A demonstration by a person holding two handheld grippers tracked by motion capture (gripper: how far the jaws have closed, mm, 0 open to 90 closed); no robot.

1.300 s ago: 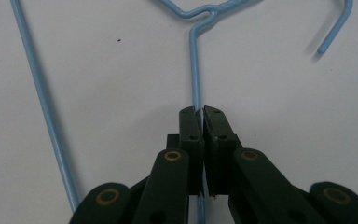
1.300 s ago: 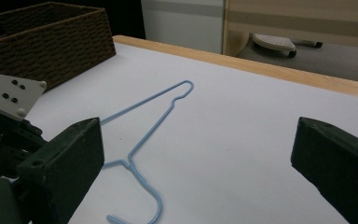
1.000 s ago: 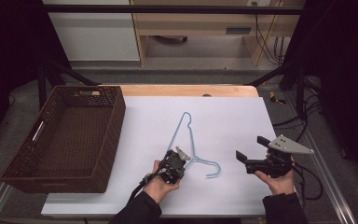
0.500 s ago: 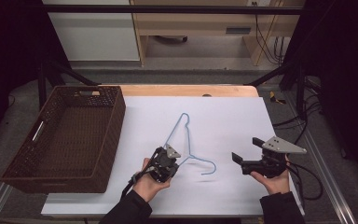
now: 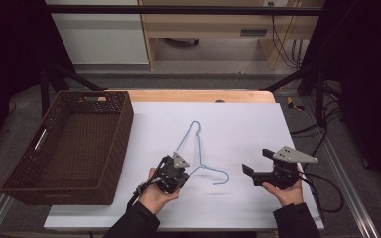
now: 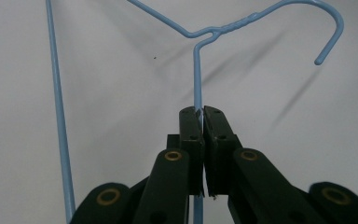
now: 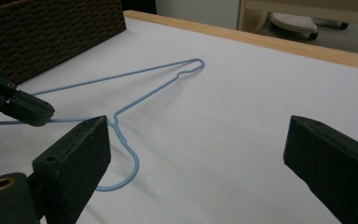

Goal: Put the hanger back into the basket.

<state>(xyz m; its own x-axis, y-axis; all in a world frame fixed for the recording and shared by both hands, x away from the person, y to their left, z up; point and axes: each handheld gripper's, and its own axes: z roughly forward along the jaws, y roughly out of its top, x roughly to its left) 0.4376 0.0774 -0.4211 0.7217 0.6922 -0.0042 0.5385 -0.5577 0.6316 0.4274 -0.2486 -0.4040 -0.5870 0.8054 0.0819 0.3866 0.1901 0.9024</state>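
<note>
A light blue wire hanger (image 5: 200, 148) lies across the middle of the white table sheet, its hook toward the near right. My left gripper (image 5: 184, 172) is shut on the hanger's lower wire. In the left gripper view the pads (image 6: 200, 112) pinch the thin wire (image 6: 196, 70) just below the twisted neck. My right gripper (image 5: 257, 161) is held to the right of the hook, apart from it, open. Its jaws have just been closing a little, with nothing between them. In the right gripper view (image 7: 198, 140) the hanger (image 7: 144, 95) lies ahead, and the left gripper (image 7: 32, 109) holds it at the left.
A dark brown woven basket (image 5: 124, 124) stands at the table's left, close to the hanger; its wall shows in the right gripper view (image 7: 51, 28). The wooden table edge (image 5: 203, 95) runs along the far side. Cables trail at the right.
My left gripper has shifted a little to the left and lifted slightly, drawing the hanger with it. The right hand has stayed almost in place.
</note>
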